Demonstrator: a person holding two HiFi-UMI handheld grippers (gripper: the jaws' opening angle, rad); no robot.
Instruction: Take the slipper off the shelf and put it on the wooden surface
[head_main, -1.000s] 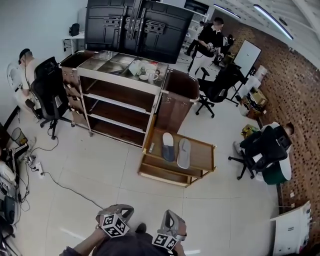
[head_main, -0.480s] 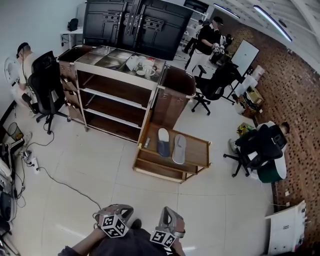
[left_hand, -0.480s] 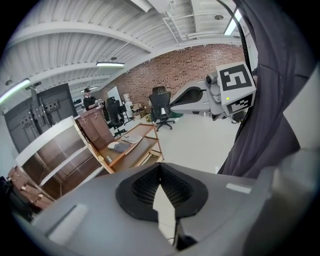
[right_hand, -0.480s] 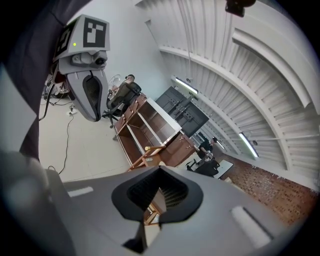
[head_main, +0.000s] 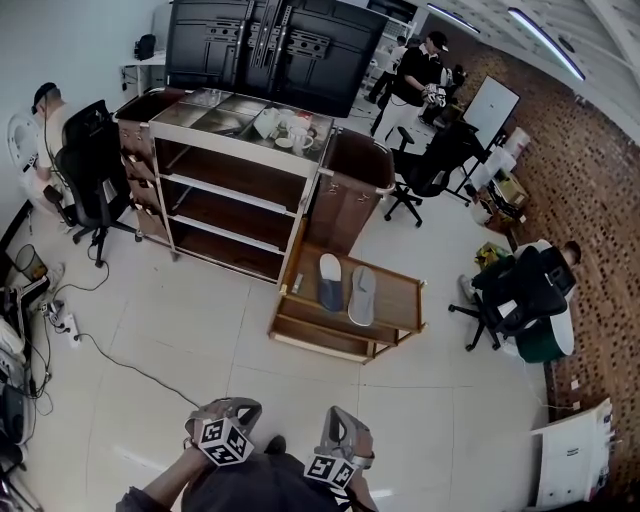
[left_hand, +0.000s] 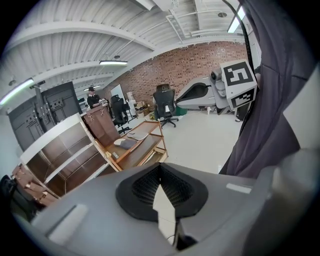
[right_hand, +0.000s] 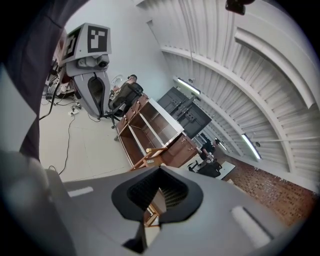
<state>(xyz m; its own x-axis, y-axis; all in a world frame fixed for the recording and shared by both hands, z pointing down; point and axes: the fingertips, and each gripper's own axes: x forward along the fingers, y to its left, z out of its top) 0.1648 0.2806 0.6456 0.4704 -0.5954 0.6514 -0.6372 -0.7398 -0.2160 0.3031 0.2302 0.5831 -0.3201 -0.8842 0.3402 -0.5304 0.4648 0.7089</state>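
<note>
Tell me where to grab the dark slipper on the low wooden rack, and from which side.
Pinch the dark slipper across its dark upper at the near end, probably best coming down from above on the open near side of the rack. It lies flat, lengthwise to you, and the grey slipper lies close on its right.

Low wooden two-tier cart (head_main: 402, 300) on a white tiled floor (head_main: 200, 320). On its top lie a dark grey slipper with a white insole (head_main: 330, 283) and a light grey slipper (head_main: 362, 295), side by side. Tall metal-framed wooden shelf unit (head_main: 232, 205) stands just left of the cart, with white cups (head_main: 290, 132) on top. Brown wooden cabinet (head_main: 350, 185) behind the cart. Black panels (head_main: 270, 50) at the back, brick wall (head_main: 590, 180) on the right. Seated person (head_main: 38, 135) at left by a black office chair (head_main: 92, 170), standing person in black (head_main: 413, 80) at the back, another seated person (head_main: 535, 290) at right. Left gripper (head_main: 232, 412) and right gripper (head_main: 340, 425) sit at the bottom edge, well apart from the cart.
</note>
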